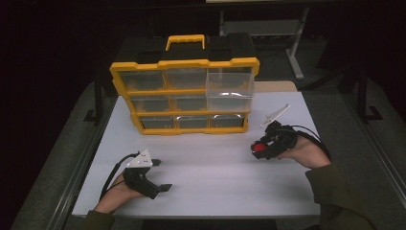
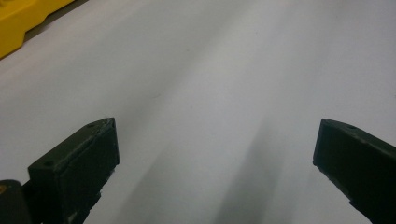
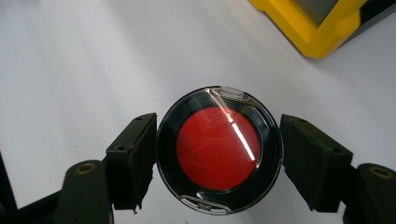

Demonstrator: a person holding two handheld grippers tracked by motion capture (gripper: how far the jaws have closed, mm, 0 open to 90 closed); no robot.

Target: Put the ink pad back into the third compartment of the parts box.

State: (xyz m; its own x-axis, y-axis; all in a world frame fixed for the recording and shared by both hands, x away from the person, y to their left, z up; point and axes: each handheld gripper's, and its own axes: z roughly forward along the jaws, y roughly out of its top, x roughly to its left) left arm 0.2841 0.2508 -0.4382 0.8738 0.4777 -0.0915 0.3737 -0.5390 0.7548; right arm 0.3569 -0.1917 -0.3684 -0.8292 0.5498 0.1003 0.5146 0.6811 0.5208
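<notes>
Right gripper [image 3: 219, 154] is clamped on the round compact [image 3: 219, 150], black case w/ clear lid over a red disc, pads on opp. edges of its rim. You've got it near the table's [image 1: 215, 191] right side, just off the organizer's [image 1: 184, 96] front corner. Looks light, stiff, glossy, so prob. slippery; lid hinge may pop, so keep the pinch across the rim, not the lid. Left gripper [image 2: 215, 154] sits w/ jaws wide apart, nothing between them, over bare tabletop.

Dim surroundings, lit tabletop [image 1: 215, 177], soft focus
</notes>
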